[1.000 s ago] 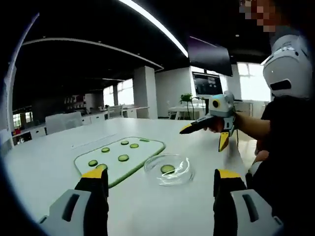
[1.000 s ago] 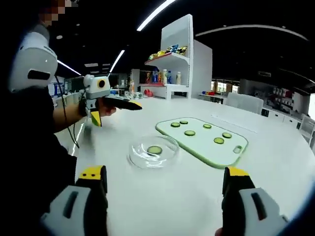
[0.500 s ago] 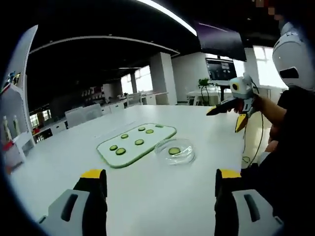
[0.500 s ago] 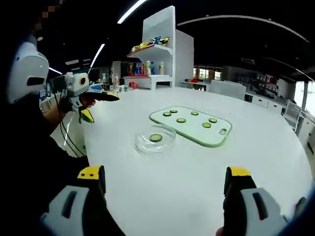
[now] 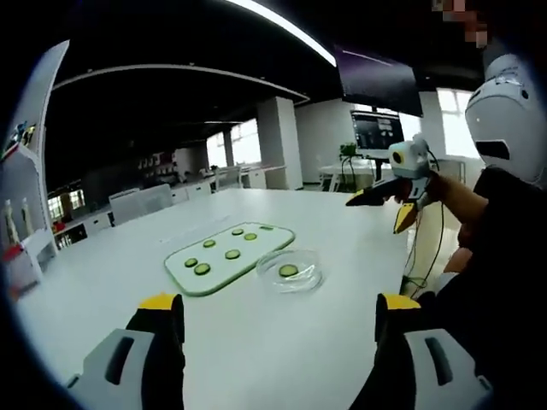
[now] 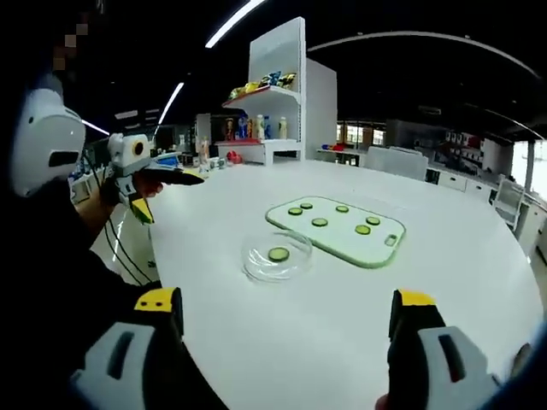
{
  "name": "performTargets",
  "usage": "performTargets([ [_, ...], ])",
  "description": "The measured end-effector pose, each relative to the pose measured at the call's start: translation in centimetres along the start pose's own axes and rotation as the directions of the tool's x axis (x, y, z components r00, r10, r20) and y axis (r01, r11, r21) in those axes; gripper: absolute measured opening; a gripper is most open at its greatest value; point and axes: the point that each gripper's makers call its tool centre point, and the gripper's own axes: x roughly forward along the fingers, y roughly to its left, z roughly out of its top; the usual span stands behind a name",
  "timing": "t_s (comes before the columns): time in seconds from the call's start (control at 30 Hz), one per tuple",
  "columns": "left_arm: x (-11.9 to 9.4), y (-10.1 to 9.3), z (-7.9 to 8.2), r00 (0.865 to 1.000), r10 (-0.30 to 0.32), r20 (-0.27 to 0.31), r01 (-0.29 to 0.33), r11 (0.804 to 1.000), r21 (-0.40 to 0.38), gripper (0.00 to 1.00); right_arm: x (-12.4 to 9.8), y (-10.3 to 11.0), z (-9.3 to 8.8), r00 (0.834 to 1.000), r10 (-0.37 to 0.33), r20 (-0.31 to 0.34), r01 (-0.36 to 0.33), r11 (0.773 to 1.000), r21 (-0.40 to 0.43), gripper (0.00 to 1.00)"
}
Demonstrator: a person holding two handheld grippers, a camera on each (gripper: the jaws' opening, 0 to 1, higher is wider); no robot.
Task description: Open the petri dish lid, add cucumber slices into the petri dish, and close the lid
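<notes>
Though clear, dish [image 5: 290, 272] with slice [image 5: 289, 270]

The right gripper [image 6: 286, 320] is held above the near edge of the white surface [image 6: 479, 256], its jaws wide apart and empty. Ahead sits a clear dish [image 6: 277, 256] with one slice [image 6: 279, 254] inside, just beside a board [image 6: 338, 229] carrying five slices. The left gripper [image 6: 171, 190] hangs at left, jaws spread.

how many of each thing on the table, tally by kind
cutting board: 1
petri dish: 1
cucumber slices: 7 (6 on the cutting board, 1 in the petri dish)
total: 9
</notes>
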Motion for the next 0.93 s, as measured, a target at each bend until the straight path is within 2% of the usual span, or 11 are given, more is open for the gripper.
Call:
performTargets([
  [0.2, 0.0, -0.1, -0.2, 1.000, 0.004, -0.020, -0.004, 1.000, 0.019, 0.93, -0.2, 0.3, 0.0, 1.000, -0.005, -0.015, 0.005, 0.999, -0.037, 0.97],
  [0.63, -0.1, 0.7, -0.6, 1.000, 0.028, -0.015, -0.028, 1.000, -0.011, 0.90, -0.1, 0.2, 0.0, 1.000, 0.001, -0.019, -0.001, 1.000, -0.030, 0.97],
  [0.93, 0.0, 0.8, -1.2, 0.999, 0.036, -0.041, -0.035, 0.999, 0.005, 0.89, 0.1, 0.5, -0.2, 1.000, 0.007, -0.029, -0.008, 0.999, -0.038, 0.97],
])
